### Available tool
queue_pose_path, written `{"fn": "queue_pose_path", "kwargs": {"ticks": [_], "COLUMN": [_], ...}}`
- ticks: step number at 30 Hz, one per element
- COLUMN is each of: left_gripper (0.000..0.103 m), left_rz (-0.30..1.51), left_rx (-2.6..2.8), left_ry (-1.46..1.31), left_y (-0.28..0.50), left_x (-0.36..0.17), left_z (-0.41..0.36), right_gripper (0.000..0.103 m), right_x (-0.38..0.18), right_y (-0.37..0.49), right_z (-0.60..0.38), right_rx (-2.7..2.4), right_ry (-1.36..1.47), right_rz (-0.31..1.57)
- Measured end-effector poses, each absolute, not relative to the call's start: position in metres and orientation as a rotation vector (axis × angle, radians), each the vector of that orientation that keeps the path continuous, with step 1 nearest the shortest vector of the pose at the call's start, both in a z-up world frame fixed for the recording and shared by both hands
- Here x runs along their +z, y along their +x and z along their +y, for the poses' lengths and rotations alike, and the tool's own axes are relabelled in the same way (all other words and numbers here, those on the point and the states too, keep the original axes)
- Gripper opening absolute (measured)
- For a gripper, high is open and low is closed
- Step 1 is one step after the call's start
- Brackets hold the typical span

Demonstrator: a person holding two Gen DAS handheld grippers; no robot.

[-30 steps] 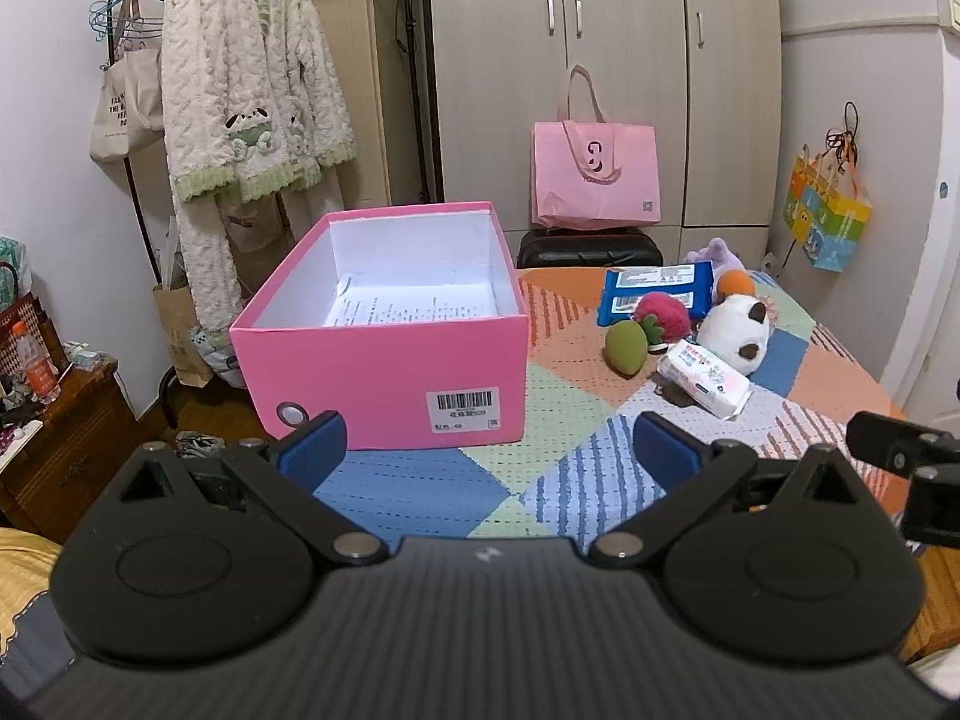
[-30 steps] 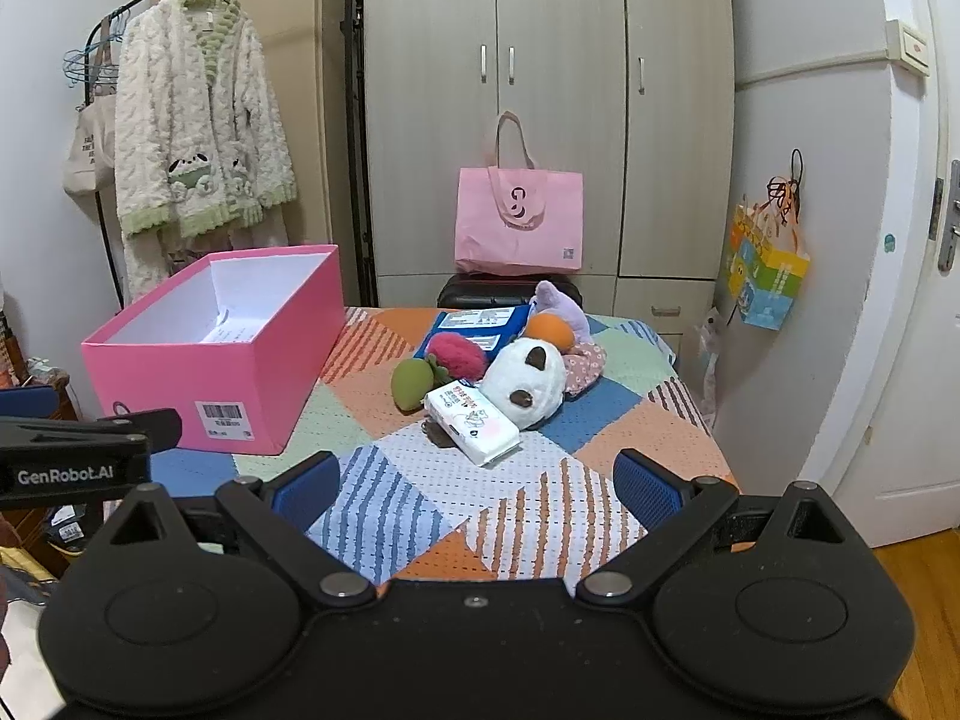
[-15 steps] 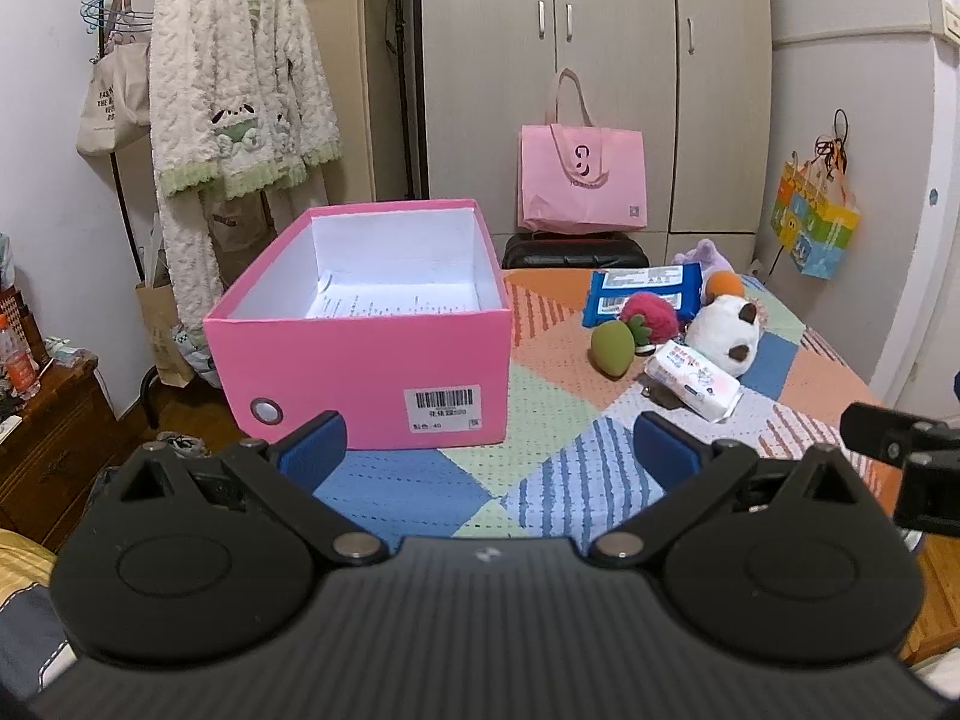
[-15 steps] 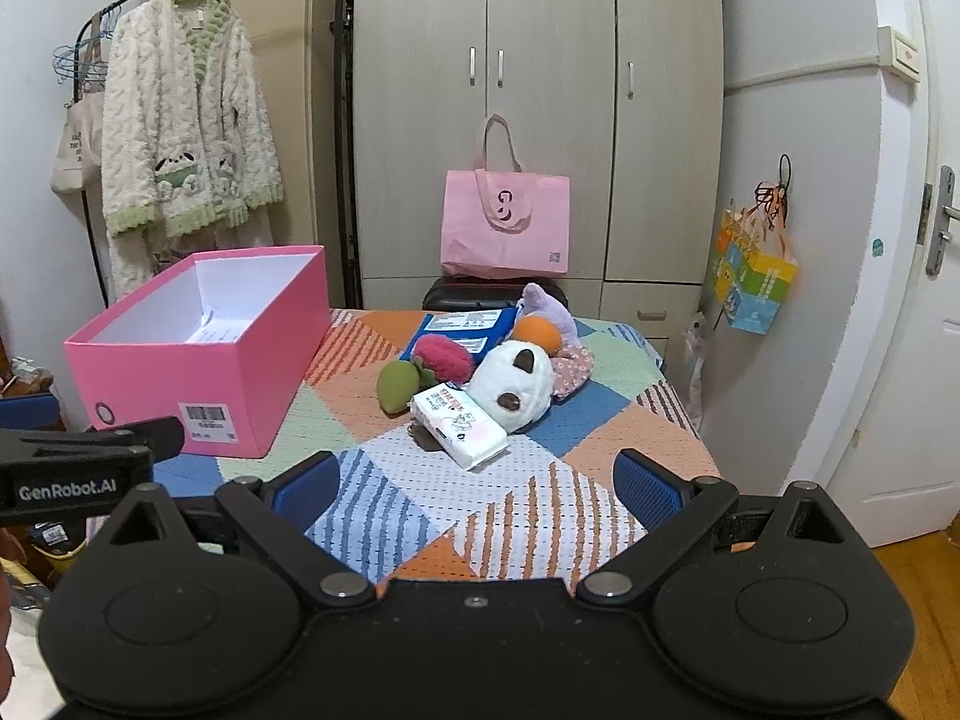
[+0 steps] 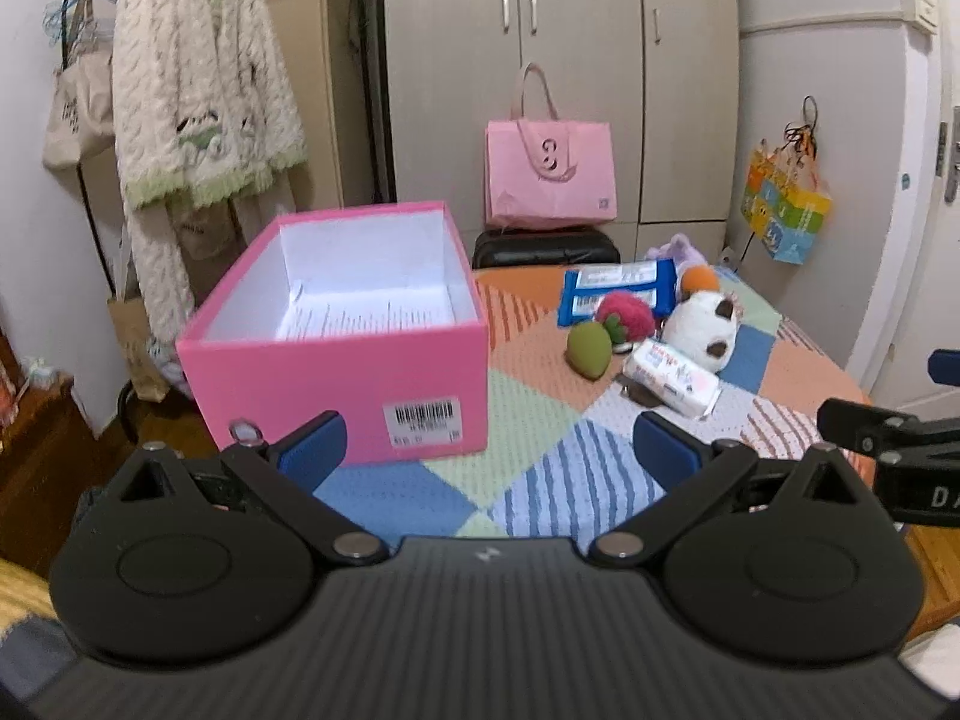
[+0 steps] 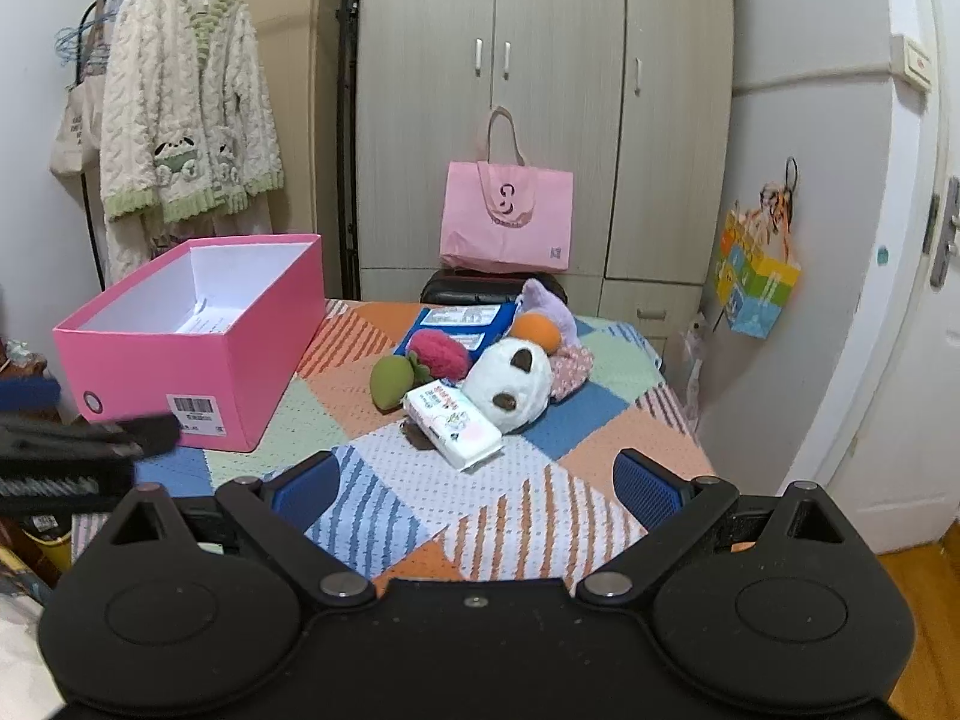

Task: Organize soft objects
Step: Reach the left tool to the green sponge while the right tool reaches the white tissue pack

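An open pink box (image 5: 336,372) (image 6: 198,372) with paper inside stands on the left of the patchwork table (image 5: 540,420). To its right lie a green plush (image 6: 390,381), a red plush strawberry (image 6: 441,354), a white plush with brown spots (image 6: 510,384), an orange ball (image 6: 537,330), a purple plush (image 6: 546,300), a white tissue pack (image 6: 453,423) and a blue pack (image 6: 462,324). My left gripper (image 5: 489,450) is open and empty before the box. My right gripper (image 6: 474,489) is open and empty, short of the tissue pack.
A pink tote bag (image 6: 507,222) sits on a black stool (image 6: 480,288) behind the table, before a wardrobe. A coat rack with a fluffy cardigan (image 6: 186,132) stands far left. A colourful bag (image 6: 756,276) hangs on the right wall beside a door.
Both grippers have drifted a little; the left one moved left and back, so the box and toys sit further right in its view. Nothing was picked up.
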State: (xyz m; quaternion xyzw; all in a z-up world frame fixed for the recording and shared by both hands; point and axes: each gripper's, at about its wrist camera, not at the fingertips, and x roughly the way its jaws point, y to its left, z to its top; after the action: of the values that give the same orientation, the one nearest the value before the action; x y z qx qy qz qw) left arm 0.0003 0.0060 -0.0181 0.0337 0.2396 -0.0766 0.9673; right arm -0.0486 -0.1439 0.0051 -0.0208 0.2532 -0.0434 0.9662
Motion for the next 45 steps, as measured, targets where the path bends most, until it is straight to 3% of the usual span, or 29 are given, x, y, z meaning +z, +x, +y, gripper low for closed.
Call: {"fn": "queue_pose_path", "kwargs": {"ticks": [7, 13, 19, 25, 29, 35, 39, 42, 44, 45], "left_gripper": [0.103, 0.098, 0.087, 0.078, 0.067, 0.066, 0.066, 0.062, 0.062, 0.062], "left_rz": [0.423, 0.398, 0.396, 0.462, 0.520, 0.568, 0.583, 0.575, 0.587, 0.599], "left_rx": [-0.211, -0.264, -0.360, -0.414, -0.423, -0.394, -0.367, -0.342, -0.343, -0.341], "left_ry": [0.040, 0.066, 0.097, 0.010, 0.023, 0.029, 0.033, 0.046, 0.034, 0.022], "left_y": [0.024, 0.059, 0.084, 0.119, 0.145, 0.188, 0.208, 0.218, 0.223, 0.226], "left_x": [0.004, -0.004, -0.022, -0.041, -0.058, -0.082, -0.098, -0.108, -0.112, -0.113], "left_z": [0.003, -0.022, -0.051, -0.061, -0.073, -0.087, -0.092, -0.094, -0.092, -0.091], "right_gripper": [0.100, 0.097, 0.085, 0.058, 0.057, 0.058, 0.068, 0.068, 0.065, 0.057], "right_x": [-0.003, -0.025, -0.049, -0.080, -0.091, -0.109, -0.115, -0.121, -0.123, -0.123], "right_y": [-0.037, -0.002, 0.030, 0.062, 0.082, 0.103, 0.109, 0.110, 0.108, 0.106], "right_z": [-0.160, -0.164, -0.177, -0.182, -0.183, -0.189, -0.193, -0.194, -0.192, -0.191], "right_rx": [0.007, 0.016, 0.103, 0.175, 0.159, 0.150, 0.162, 0.169, 0.165, 0.166], "right_ry": [-0.029, -0.036, 0.049, 0.075, 0.049, 0.031, 0.069, 0.086, 0.083, 0.083], "right_rz": [0.383, 0.409, 0.434, 0.478, 0.493, 0.522, 0.536, 0.527, 0.516, 0.516]}}
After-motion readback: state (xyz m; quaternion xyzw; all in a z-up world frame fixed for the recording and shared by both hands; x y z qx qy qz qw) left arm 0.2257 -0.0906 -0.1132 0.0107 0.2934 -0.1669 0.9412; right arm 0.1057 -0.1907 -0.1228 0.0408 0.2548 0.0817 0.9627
